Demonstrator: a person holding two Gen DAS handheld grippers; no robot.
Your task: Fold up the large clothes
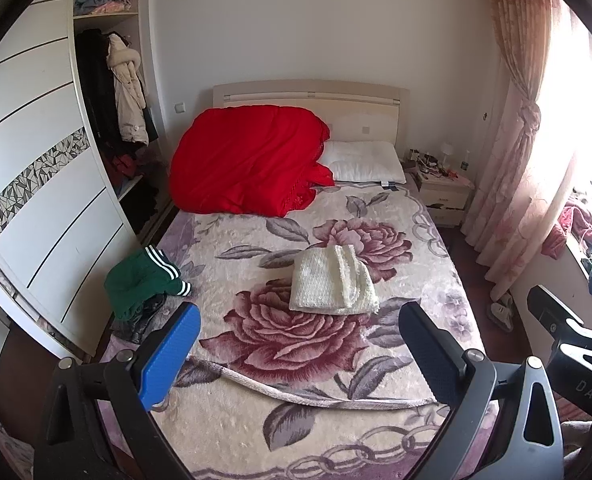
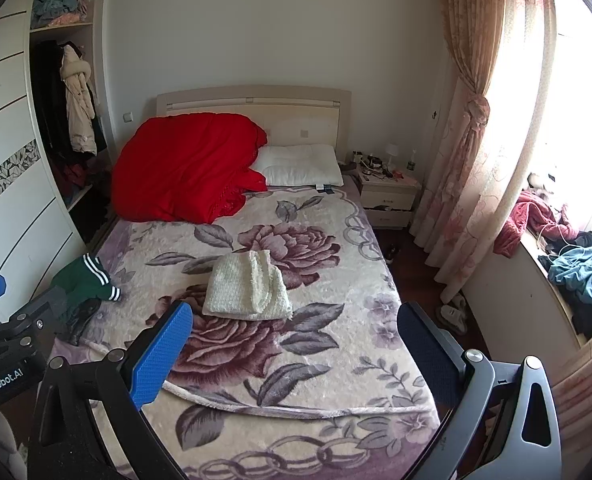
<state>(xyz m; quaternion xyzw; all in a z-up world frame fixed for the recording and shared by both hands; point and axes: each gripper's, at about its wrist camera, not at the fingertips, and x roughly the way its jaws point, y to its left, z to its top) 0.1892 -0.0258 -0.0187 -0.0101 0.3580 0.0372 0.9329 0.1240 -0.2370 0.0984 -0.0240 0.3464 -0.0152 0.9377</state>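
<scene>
A folded cream knitted garment (image 1: 332, 280) lies in the middle of the floral bed cover (image 1: 296, 412); it also shows in the right wrist view (image 2: 248, 286). A crumpled green garment with white stripes (image 1: 142, 280) lies on the bed's left edge, on top of something dark; the right wrist view shows it too (image 2: 84, 278). My left gripper (image 1: 300, 344) is open and empty, held above the bed's near end. My right gripper (image 2: 296, 344) is open and empty, beside the left one. Neither touches any cloth.
A red quilt (image 1: 248, 160) and a white pillow (image 1: 364, 162) lie at the headboard. An open wardrobe (image 1: 108, 92) with hanging coats stands left. A cluttered nightstand (image 2: 388, 196), a tied curtain (image 2: 468, 152) and a window sill with piled clothes (image 2: 576, 272) are right.
</scene>
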